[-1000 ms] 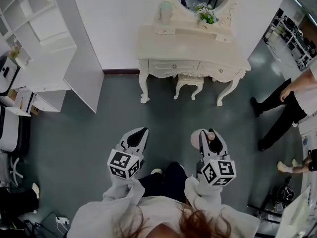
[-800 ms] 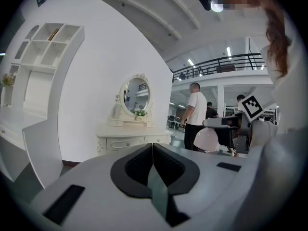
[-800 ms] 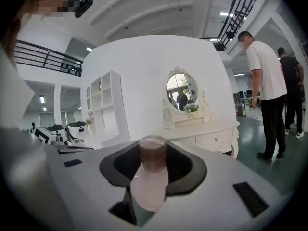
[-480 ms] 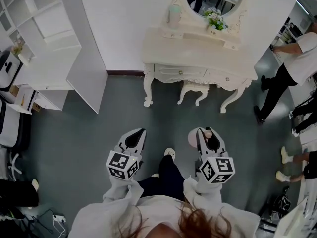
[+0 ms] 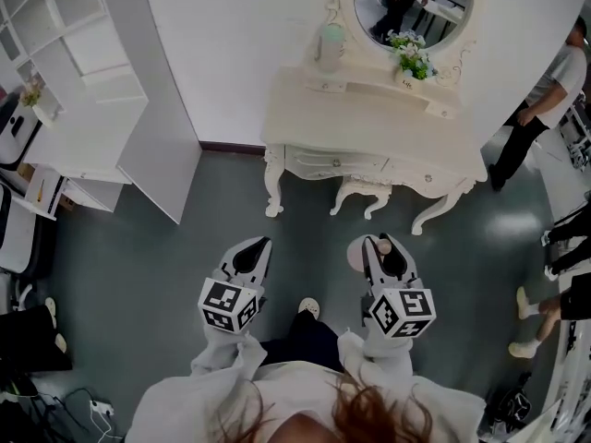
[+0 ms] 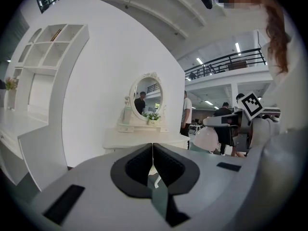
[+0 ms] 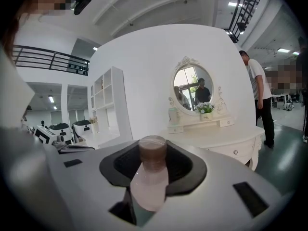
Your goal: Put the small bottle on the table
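Note:
The small bottle [image 7: 150, 177], pale pink with a brown cap, stands between the jaws of my right gripper [image 7: 152, 163], which is shut on it. In the head view the bottle [image 5: 359, 256] shows at the right gripper [image 5: 377, 244], held over the grey floor short of the cream dressing table [image 5: 369, 123]. My left gripper [image 5: 262, 242] is beside it at the same height. Its jaws meet with nothing between them in the left gripper view [image 6: 152, 153]. The table [image 7: 226, 134] lies ahead of both grippers, and its top is bare in the middle.
An oval mirror, a flower pot [image 5: 413, 65] and a pale green jar [image 5: 331, 44] stand at the table's back. A stool [image 5: 362, 192] is tucked under it. White shelving [image 5: 83, 90] stands to the left. People [image 5: 547, 90] stand at the right.
Both grippers and the view have moved forward toward the dressing table, which is now nearer. The people at the right have shifted. The grip on the bottle is unchanged.

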Demonstrator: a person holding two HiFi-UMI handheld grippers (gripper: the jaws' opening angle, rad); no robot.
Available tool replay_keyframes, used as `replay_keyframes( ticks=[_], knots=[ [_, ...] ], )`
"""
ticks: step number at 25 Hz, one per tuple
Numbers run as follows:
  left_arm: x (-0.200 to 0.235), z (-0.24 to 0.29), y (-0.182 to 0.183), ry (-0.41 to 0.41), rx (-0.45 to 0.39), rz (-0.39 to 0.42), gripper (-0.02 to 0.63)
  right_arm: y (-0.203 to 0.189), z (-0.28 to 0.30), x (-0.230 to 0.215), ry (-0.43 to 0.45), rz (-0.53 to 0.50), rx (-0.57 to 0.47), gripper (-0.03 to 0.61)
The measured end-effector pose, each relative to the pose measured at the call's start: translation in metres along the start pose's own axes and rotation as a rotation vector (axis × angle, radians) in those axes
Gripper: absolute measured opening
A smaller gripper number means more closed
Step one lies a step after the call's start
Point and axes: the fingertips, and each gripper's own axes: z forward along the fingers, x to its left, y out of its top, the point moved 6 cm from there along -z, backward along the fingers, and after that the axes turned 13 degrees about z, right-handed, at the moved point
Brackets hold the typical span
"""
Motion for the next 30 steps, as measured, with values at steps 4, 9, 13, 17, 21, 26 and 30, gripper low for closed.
replay_keyframes(
  ticks=[4,9,13,17,21,26,30],
  knots=[
    [0.004,0.031,0.006,0.005,0.008,-0.006,0.017,0.014,0.023,-0.022,0.005,0.007,0.011,0.153],
    [0.008,0.064,0.012,0.023,0.009,-0.009,0.017,0.026,0.047,-0.047,0.015,0.011,0.021,0.153],
    [0.008,0.085,0.016,0.043,0.004,-0.004,0.017,0.036,0.061,-0.064,0.032,0.009,0.016,0.153],
    [0.007,0.1,0.017,0.059,-0.005,-0.002,0.017,0.042,0.072,-0.078,0.041,0.007,0.008,0.153],
    [0.002,0.104,0.014,0.063,0.002,-0.006,0.017,0.04,0.074,-0.087,0.038,0.02,0.01,0.153],
    [0.001,0.107,0.012,0.061,0.016,-0.009,0.017,0.034,0.072,-0.092,0.031,0.036,0.025,0.153],
    [-0.001,0.118,0.014,0.049,0.023,-0.002,0.017,0.036,0.072,-0.101,0.013,0.049,0.025,0.153]
  ],
)
